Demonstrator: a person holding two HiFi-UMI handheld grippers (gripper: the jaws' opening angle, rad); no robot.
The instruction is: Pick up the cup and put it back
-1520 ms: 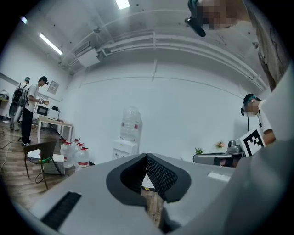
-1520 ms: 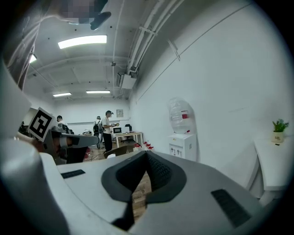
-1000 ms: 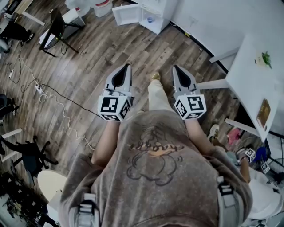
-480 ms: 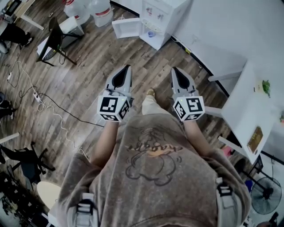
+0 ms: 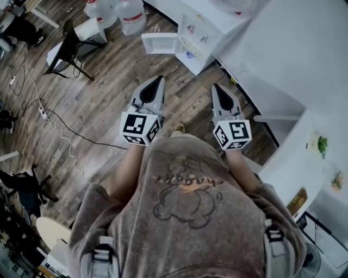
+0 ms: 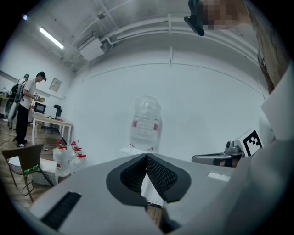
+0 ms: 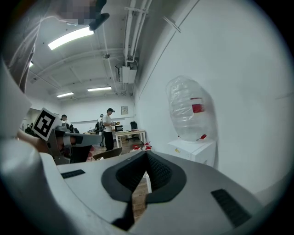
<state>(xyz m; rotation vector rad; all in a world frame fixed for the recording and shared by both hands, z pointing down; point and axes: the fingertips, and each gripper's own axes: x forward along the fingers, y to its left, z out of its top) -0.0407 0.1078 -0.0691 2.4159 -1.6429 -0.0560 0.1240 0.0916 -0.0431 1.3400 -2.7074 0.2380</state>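
The floor is dark wood planking. In the head view a white water dispenser (image 5: 209, 30) stands at 12 o'clock against a white wall, its small door (image 5: 160, 43) swung open. A small bluish thing (image 5: 188, 54) sits in its niche, too small to tell whether it is the cup. Spare water bottles (image 5: 132, 15) stand at 11 o'clock and a black chair (image 5: 68, 48) at 10 o'clock. A cable (image 5: 60, 127) trails across the floor at 9 o'clock, and a white table (image 5: 293, 165) juts in at 4 o'clock. The left gripper (image 5: 159, 80) and right gripper (image 5: 217, 87) are held side by side above the floor, both pointing toward 12 o'clock.

In the left gripper view the ribbed pads meet at their tips with nothing between them; this claw is fully closed and empty. The dispenser's big clear bottle (image 6: 145, 123) rises at 12 o'clock. Two people (image 6: 25, 108) stand at a desk at 9 o'clock.

In the right gripper view the pads likewise touch at the tips, and this claw holds nothing. The bottle sits at 2 o'clock.
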